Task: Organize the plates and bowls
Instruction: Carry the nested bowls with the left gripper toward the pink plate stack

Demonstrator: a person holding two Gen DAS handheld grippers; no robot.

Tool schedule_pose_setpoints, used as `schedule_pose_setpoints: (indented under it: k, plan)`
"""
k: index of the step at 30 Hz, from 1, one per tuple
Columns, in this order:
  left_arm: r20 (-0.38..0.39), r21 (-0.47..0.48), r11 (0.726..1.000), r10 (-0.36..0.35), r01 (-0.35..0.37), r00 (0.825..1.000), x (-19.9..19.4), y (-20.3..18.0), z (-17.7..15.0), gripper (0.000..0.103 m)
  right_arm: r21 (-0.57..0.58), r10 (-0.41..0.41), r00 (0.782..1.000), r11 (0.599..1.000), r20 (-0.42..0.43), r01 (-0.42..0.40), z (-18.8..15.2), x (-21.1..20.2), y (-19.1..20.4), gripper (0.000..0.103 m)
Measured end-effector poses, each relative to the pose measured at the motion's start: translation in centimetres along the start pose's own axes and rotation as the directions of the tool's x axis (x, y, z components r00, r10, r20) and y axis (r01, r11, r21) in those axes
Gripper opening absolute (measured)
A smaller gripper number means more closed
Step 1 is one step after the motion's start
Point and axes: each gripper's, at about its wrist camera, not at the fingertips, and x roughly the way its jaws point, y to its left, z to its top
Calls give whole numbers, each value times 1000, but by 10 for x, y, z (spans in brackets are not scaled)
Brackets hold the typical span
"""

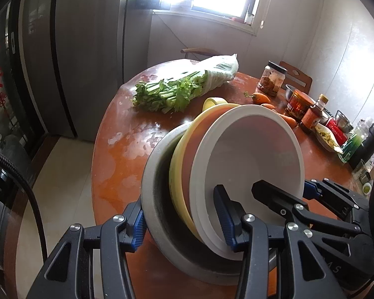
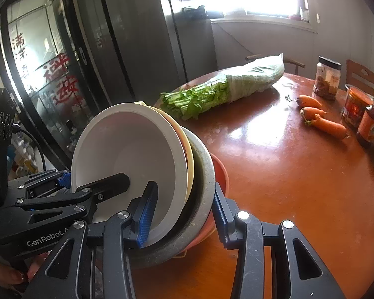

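Observation:
A nested stack of bowls is held tilted over the round brown table (image 1: 127,149). The white bowl (image 1: 256,154) lies innermost, then a yellow bowl (image 1: 179,164), then a grey bowl (image 1: 152,182); an orange bowl (image 2: 222,174) shows outermost in the right wrist view. My left gripper (image 1: 182,221) is shut on the stack's rim, one finger inside the white bowl, one outside the grey. My right gripper (image 2: 184,211) is shut on the opposite rim; it also shows in the left wrist view (image 1: 281,191). The white bowl (image 2: 127,154) faces the right camera.
Bagged celery (image 1: 182,84) lies at the table's far side, with a yellow cup (image 1: 212,102) beside it. Carrots (image 2: 321,119), jars (image 2: 327,77) and sauce bottles (image 2: 369,124) stand along the right. A dark fridge (image 1: 62,57) and glass cabinet (image 2: 42,74) stand at left.

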Motion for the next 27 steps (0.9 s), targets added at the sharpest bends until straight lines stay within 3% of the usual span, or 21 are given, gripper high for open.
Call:
schedule_pose_setpoints:
  k: [15,27]
  plan:
    - [-17,5,999,45,-44,999,12,1,-2,48,17,17,1000,1000,-21,-16,-5,15,-5,45]
    - [-2,31,995,100,-100,995,15,-6,-3,48,-5,-26,999,1000,-27,26,-8,20,-4,45]
